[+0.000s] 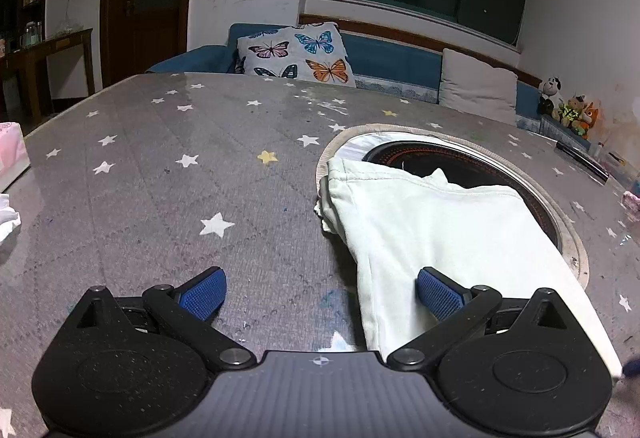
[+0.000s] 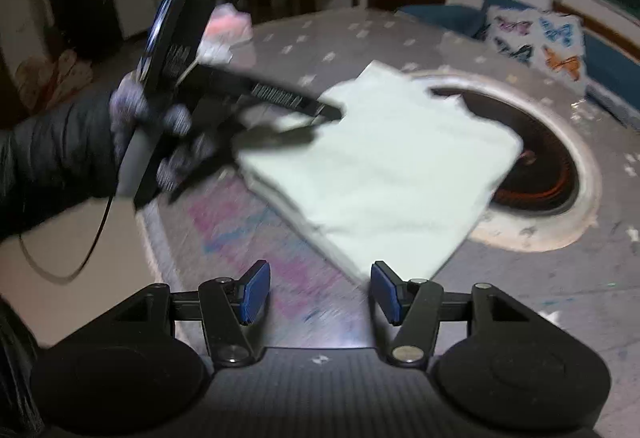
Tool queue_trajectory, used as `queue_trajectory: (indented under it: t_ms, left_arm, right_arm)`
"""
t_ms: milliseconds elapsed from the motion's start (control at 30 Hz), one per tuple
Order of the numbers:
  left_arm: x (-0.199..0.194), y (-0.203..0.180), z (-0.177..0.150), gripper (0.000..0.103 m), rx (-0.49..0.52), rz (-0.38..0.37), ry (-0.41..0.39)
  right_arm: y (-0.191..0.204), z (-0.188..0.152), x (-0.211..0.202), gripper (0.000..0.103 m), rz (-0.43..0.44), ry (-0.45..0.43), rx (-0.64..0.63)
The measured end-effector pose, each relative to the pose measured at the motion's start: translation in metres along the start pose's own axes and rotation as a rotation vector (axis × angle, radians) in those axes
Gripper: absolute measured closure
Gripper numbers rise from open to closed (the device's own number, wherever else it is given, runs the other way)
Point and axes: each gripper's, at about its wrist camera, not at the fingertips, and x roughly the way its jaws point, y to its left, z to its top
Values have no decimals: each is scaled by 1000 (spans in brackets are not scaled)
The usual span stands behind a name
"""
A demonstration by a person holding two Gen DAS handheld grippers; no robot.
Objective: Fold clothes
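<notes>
A pale white folded garment point(image 1: 440, 230) lies on the grey star-patterned tablecloth point(image 1: 160, 197), its far end hanging over a round sunken burner point(image 1: 460, 157). My left gripper point(image 1: 322, 294) is open wide; its right pad point(image 1: 440, 294) sits over the garment's near edge and its left pad point(image 1: 204, 294) over bare cloth. In the blurred right wrist view a gloved hand point(image 2: 132, 117) holds that left gripper point(image 2: 320, 123) at the left edge of the garment point(image 2: 380, 165). My right gripper point(image 2: 320, 292) is open, and the garment's near corner lies just ahead of its right pad point(image 2: 386, 292).
A pink tissue box point(image 1: 12, 153) and a white cloth point(image 1: 8, 213) sit at the table's left edge. A dark pen point(image 1: 580, 157) lies at the far right. Behind the table stands a blue sofa with a butterfly cushion point(image 1: 296, 53). The table's near edge point(image 2: 148, 238) curves at lower left.
</notes>
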Motion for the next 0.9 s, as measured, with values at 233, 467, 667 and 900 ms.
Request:
queue_trajectory:
  t_ms: [233, 467, 667, 900]
  left_arm:
    - [-1, 2, -1, 0, -9, -8, -3]
    - [-1, 0, -1, 0, -2, -3, 0]
    - [-1, 0, 0, 0, -6, -6, 0]
    - [-1, 2, -1, 0, -12, -11, -2]
  right_arm:
    - [-18, -3, 16, 46, -2, 9, 85]
    - [-13, 3, 4, 46, 4, 1, 36]
    - [6, 33, 28, 46, 72, -47, -27]
    - [30, 51, 60, 46, 151, -28, -75]
